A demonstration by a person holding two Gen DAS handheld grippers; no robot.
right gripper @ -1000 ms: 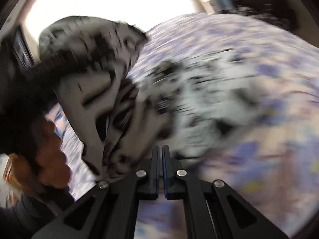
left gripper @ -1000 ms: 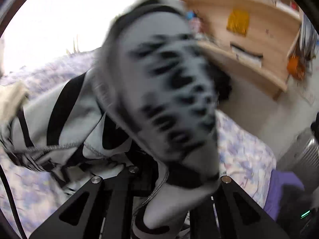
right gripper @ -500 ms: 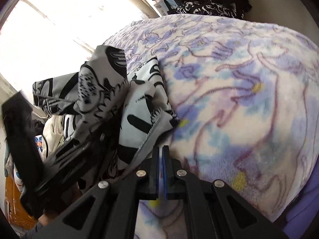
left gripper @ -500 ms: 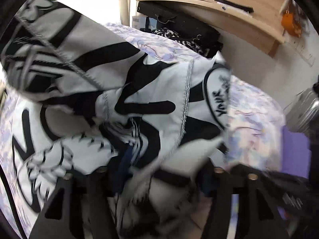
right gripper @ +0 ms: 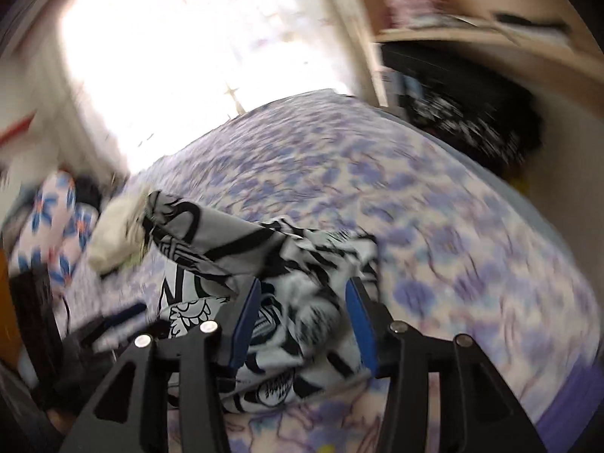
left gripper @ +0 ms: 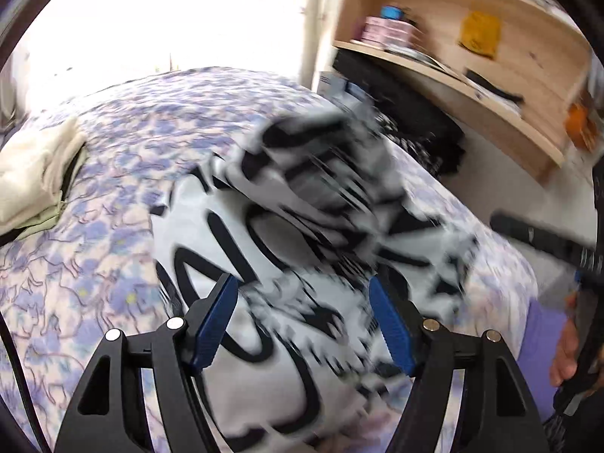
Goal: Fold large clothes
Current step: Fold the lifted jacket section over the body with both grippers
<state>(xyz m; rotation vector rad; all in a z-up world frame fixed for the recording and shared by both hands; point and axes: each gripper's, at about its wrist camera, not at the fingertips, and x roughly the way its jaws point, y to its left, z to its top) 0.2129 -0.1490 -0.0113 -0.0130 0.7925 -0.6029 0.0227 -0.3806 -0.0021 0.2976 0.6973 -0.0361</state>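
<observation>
both jaws have just been opening, left gripper [left gripper: 304,322] and right gripper [right gripper: 304,322] now empty | white black-printed cloth garment [left gripper: 264,249] dropped rumpled on floral purple bedspread [left gripper: 113,173] | we judge it light, limp; grab hem corners

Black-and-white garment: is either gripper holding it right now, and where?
Neither. Both the left gripper and right gripper have just been opening; the black-and-white garment lies loose on the bed, unpinched.

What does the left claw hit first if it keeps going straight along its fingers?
Most likely the black-and-white printed garment lying on the floral bed cover. The left claw stands open, nothing pinched, with the cloth filling the gap ahead. Motion blur leaves the depth unclear.
</observation>
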